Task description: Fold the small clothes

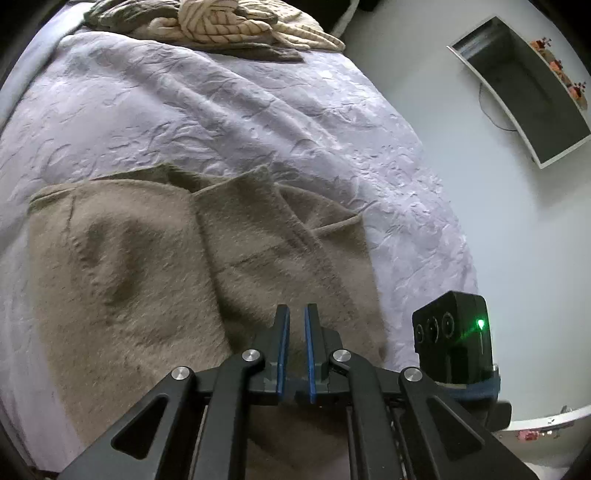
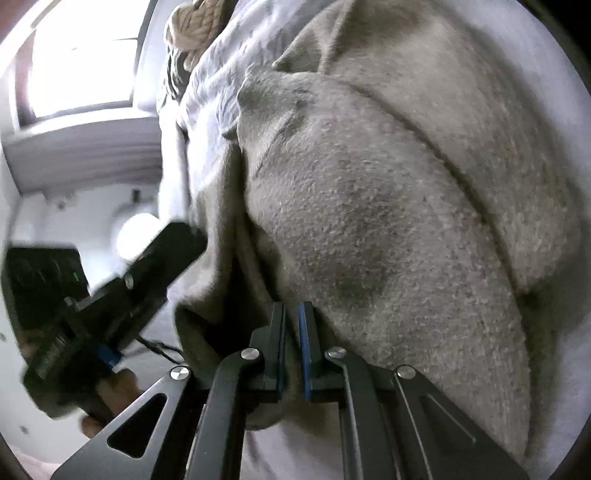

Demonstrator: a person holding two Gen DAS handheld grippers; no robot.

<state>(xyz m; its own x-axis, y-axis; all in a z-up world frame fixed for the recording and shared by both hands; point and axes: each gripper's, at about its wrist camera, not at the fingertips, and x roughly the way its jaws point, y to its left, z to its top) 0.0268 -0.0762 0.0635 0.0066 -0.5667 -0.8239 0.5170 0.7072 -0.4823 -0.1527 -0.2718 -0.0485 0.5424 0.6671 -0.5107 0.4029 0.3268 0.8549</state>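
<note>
A beige fleece garment (image 1: 155,266) lies spread on the lilac bedspread (image 1: 221,110), partly folded, with a flap laid over its right side. My left gripper (image 1: 296,314) hovers over the garment's near right part; its jaws stand nearly together with a narrow gap and fabric shows between them. In the right wrist view the same garment (image 2: 369,221) fills the frame. My right gripper (image 2: 293,310) has its jaws nearly closed with garment fabric between them at the near edge. The left gripper's body (image 2: 122,295) shows at the left, held by a hand.
A pile of striped and beige clothes (image 1: 221,26) lies at the far end of the bed. A white-framed tray (image 1: 524,88) sits on the floor to the right. A black camera unit (image 1: 454,339) with a green light is at the right. A bright window (image 2: 85,55) is at the left.
</note>
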